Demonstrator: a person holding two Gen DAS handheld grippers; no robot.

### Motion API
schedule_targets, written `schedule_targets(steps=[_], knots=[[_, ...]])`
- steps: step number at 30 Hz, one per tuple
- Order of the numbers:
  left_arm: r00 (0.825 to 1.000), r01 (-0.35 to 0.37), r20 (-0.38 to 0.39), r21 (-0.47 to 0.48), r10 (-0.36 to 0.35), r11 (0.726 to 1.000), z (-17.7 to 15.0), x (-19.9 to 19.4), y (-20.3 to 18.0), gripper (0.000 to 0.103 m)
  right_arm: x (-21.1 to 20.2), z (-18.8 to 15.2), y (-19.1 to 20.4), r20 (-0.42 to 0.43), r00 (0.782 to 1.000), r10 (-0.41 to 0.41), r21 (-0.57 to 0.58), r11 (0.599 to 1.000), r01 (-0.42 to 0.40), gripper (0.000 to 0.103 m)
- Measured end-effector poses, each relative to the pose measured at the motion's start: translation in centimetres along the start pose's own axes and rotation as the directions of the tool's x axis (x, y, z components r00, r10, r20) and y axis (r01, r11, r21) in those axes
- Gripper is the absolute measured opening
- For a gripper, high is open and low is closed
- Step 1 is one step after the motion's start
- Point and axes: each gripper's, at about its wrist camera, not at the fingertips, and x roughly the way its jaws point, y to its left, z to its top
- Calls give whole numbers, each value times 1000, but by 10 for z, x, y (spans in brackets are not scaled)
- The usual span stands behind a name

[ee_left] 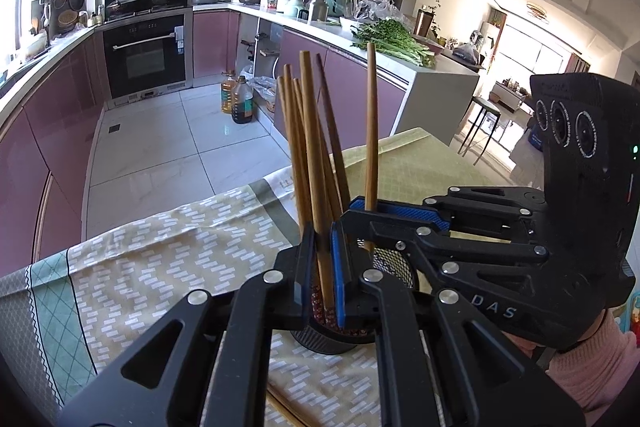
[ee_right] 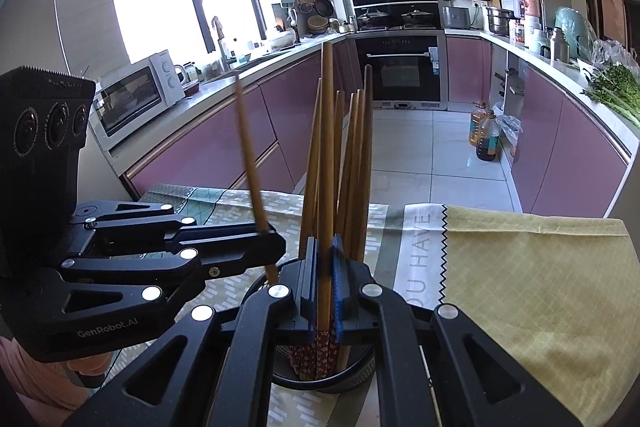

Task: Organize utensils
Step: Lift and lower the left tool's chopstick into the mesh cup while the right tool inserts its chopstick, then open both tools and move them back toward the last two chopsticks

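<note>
A black mesh utensil holder [ee_left: 324, 343] [ee_right: 320, 379] stands on the patterned tablecloth [ee_left: 160, 267] with several wooden chopsticks [ee_left: 294, 147] [ee_right: 356, 167] upright in it. My left gripper [ee_left: 322, 251] [ee_right: 268, 235] is shut on one chopstick [ee_left: 316, 155] [ee_right: 248, 147], whose lower end reaches down into the holder. My right gripper [ee_left: 366, 213] [ee_right: 325, 267] is shut on another chopstick [ee_left: 371, 147] [ee_right: 328, 147], also held upright over the holder. The two grippers sit close together above the holder's rim, the left one to the left.
Loose chopsticks [ee_left: 280, 407] lie on the cloth near me. A yellow-green cloth [ee_right: 520, 287] covers the table's right side. Beyond the far table edge is tiled floor with oil bottles [ee_left: 240, 99] and purple cabinets. A pink sleeve [ee_left: 592, 367] holds the right gripper.
</note>
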Motion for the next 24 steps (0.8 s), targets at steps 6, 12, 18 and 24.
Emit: schedule_targets(steps=[6,12,18,24], knots=[[1000,-3,-15,-30,3,1000,-8,5,8,8,-1,-4,-2,1,1000,-8,23,1000,8,7],[999,-17,26,-64,19,998,-23,-10,16,19,-14,-10,3,25,1000,11,14,1000,-12,18],[988,-85,126,-67,93,994,-53,-50,21,47,-48,-25,23,81,994,79,-58,996,-74,36],[975,-150,145,-113,166,982,-91,-76,34,70,-53,-52,47,42,989,144,-117,983,-138,46]])
